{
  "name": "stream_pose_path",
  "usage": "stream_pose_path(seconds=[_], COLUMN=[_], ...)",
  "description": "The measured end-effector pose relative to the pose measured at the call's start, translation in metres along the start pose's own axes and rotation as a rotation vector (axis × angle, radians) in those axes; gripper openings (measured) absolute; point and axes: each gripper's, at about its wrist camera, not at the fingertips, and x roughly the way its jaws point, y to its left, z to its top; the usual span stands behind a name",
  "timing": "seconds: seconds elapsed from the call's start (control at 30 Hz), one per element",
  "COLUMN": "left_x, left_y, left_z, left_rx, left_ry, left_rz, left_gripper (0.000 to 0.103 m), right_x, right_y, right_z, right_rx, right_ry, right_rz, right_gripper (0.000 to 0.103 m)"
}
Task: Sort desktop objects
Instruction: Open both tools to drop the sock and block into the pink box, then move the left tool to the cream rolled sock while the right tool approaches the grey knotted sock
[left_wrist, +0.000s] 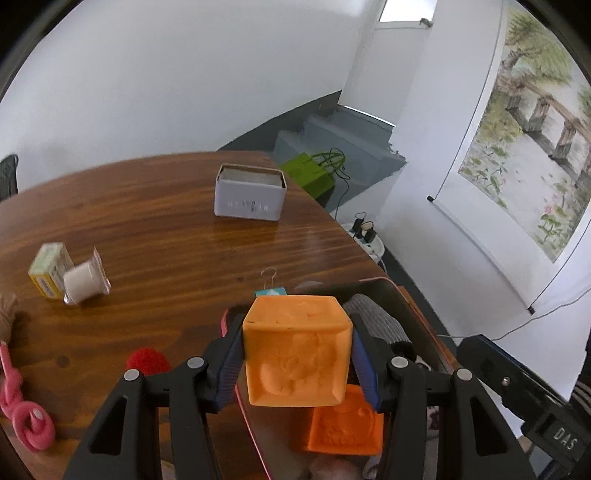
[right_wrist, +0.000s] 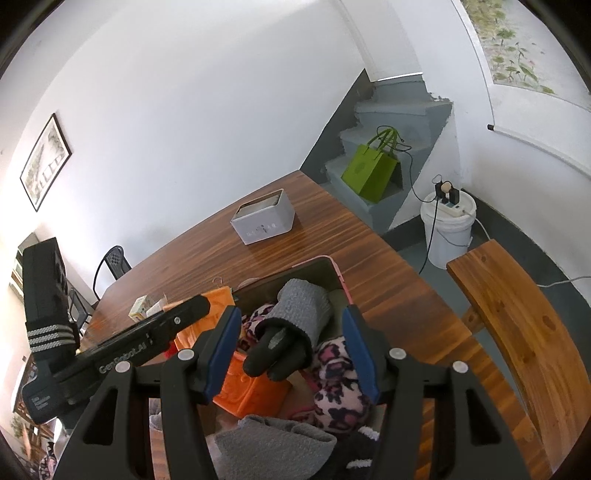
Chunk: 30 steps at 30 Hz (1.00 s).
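Observation:
My left gripper (left_wrist: 297, 360) is shut on an orange embossed cube (left_wrist: 295, 350) and holds it above a pink-rimmed bin (left_wrist: 384, 282). A second orange cube (left_wrist: 343, 424) lies in the bin below it, also seen in the right wrist view (right_wrist: 251, 391). My right gripper (right_wrist: 291, 350) is open and empty above the bin, over a grey and black glove (right_wrist: 295, 325) and pink leopard-print socks (right_wrist: 340, 387). The left gripper's body (right_wrist: 122, 354) shows at the left of the right wrist view.
On the wooden table (left_wrist: 166, 221) stand a white tin box (left_wrist: 251, 192), a small yellow-green carton (left_wrist: 50, 269), a white wrapped roll (left_wrist: 83, 282), a red knitted ball (left_wrist: 147, 362), a pink curly toy (left_wrist: 22, 410) and a teal binder clip (left_wrist: 269, 288). A wooden bench (right_wrist: 517, 332) stands at the right.

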Motion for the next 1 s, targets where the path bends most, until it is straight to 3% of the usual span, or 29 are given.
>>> stream_pose_path(seconds=[0.07, 0.1, 0.63, 1.0], left_x=[-0.003, -0.006, -0.061, -0.120], left_y=[0.002, 0.004, 0.022, 0.114], left_z=[-0.001, 0.000, -0.021, -0.055], left_rx=[-0.018, -0.025, 0.010, -0.137], left_ry=[-0.006, -0.021, -0.123, -0.172], left_rz=[-0.004, -0.006, 0.090, 0.216], left_gripper=[0.076, 0.079, 0.079, 0.080], right_x=[0.001, 0.001, 0.003, 0.009], right_y=[0.001, 0.001, 0.016, 0.048], right_z=[-0.001, -0.001, -0.010, -0.031], right_rx=[-0.005, -0.006, -0.071, -0.119], right_ry=[0.002, 0.004, -0.016, 0.001], right_rz=[-0.002, -0.001, 0.000, 0.022], right_gripper=[0.061, 0.063, 0.064, 0.064])
